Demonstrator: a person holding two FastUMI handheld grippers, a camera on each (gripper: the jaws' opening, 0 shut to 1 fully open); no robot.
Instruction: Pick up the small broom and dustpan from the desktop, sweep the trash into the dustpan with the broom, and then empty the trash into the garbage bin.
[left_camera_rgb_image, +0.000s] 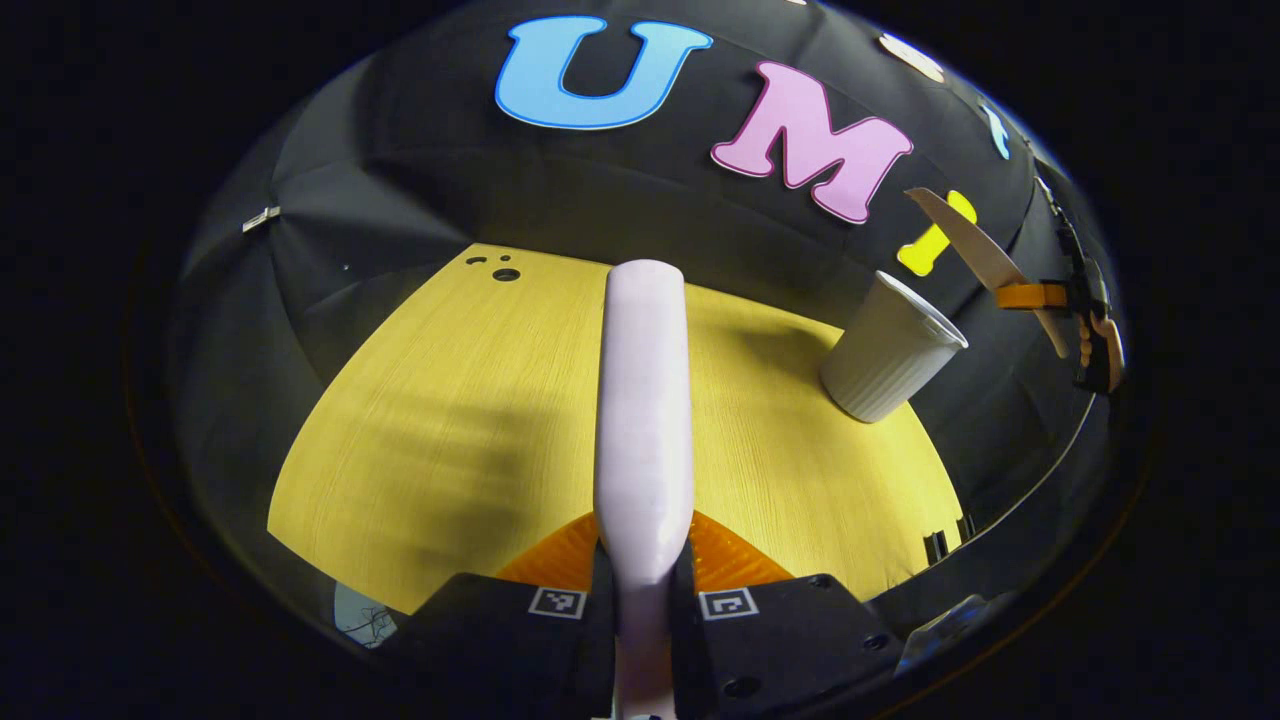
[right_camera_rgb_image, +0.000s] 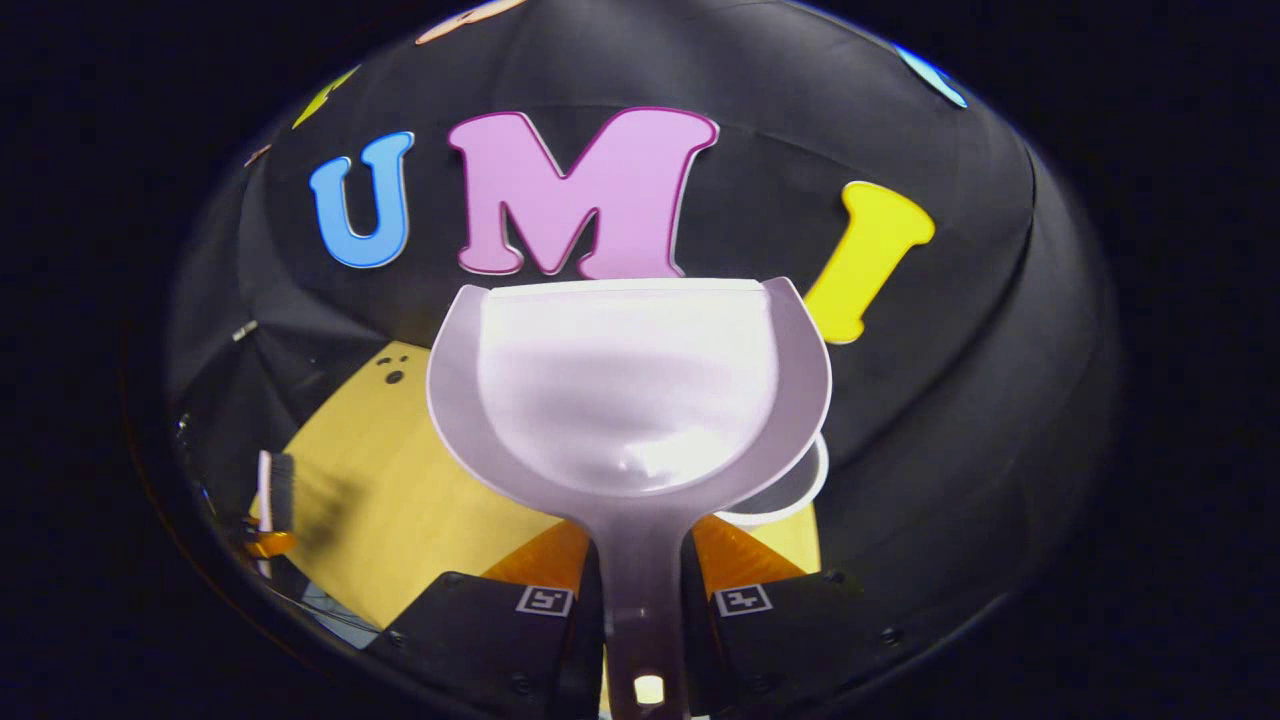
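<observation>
Left gripper (left_camera_rgb_image: 641, 590) pinches the broom (left_camera_rgb_image: 643, 400) handle over the desktop (left_camera_rgb_image: 450, 420), right gripper (right_camera_rgb_image: 640, 610) clamps the dustpan (right_camera_rgb_image: 628, 385) handle, pan held above the garbage bin (right_camera_rgb_image: 790, 490) near the desktop's far right corner; risk: tilt off-centre and trash misses the rim.

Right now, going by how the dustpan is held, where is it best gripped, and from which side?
By its handle, from the rear end, away from the scoop. The dustpan narrows from a wide scoop into a slim, flat-sided stem that fits between the right gripper's fingers, which pinch it so with the scoop pointing forward.
</observation>
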